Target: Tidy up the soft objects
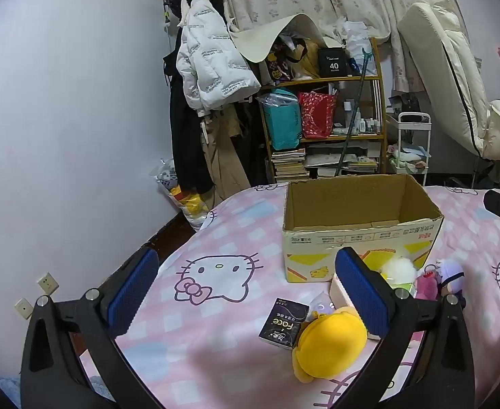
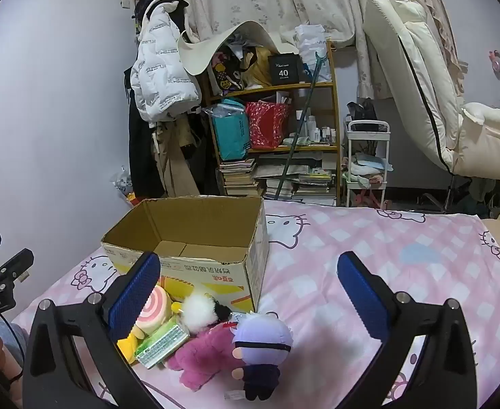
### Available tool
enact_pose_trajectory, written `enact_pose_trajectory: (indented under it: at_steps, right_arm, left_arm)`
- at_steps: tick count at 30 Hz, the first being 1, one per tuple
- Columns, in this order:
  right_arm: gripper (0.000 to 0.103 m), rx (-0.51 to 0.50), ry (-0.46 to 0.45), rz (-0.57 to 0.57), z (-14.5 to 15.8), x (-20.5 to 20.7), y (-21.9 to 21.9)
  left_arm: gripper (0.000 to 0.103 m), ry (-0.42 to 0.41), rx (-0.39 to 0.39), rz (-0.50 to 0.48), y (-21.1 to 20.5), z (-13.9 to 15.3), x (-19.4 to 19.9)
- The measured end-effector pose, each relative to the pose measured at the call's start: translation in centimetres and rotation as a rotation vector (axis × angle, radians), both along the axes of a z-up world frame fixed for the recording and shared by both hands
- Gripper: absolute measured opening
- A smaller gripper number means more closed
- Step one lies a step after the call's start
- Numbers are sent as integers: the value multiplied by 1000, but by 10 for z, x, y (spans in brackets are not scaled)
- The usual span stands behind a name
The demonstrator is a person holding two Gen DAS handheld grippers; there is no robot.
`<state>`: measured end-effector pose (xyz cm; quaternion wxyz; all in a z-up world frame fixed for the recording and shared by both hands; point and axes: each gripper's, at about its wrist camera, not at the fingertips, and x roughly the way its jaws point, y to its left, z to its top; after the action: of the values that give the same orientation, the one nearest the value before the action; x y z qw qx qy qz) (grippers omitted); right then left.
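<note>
An open, empty cardboard box [image 1: 362,225] stands on the pink Hello Kitty bedspread [image 1: 216,306]; it also shows in the right wrist view [image 2: 195,238]. In front of it lie soft toys: a yellow plush [image 1: 328,341], a white fluffy ball [image 2: 199,308], a pink swirl plush [image 2: 153,306], a magenta plush [image 2: 205,354] and a purple-haired doll [image 2: 262,347]. My left gripper [image 1: 246,289] is open above the bed, the yellow plush just inside its right finger. My right gripper [image 2: 250,293] is open above the doll and magenta plush.
A dark "face" packet [image 1: 284,323] and a green tissue pack [image 2: 163,342] lie among the toys. Beyond the bed's far edge stand a cluttered shelf [image 1: 321,119], hanging coats [image 1: 212,61], a white cart [image 2: 367,160] and a cream recliner [image 2: 454,102].
</note>
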<state>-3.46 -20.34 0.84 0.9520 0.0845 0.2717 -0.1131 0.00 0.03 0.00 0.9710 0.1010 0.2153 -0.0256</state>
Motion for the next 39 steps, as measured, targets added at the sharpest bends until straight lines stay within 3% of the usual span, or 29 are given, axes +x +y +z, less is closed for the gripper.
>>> enact_pose_trajectory:
  at_steps: [39]
  right_arm:
    - [103,-8,-7,-5,2,1,2]
  left_arm:
    - [102,-6,17,14,3,0,0]
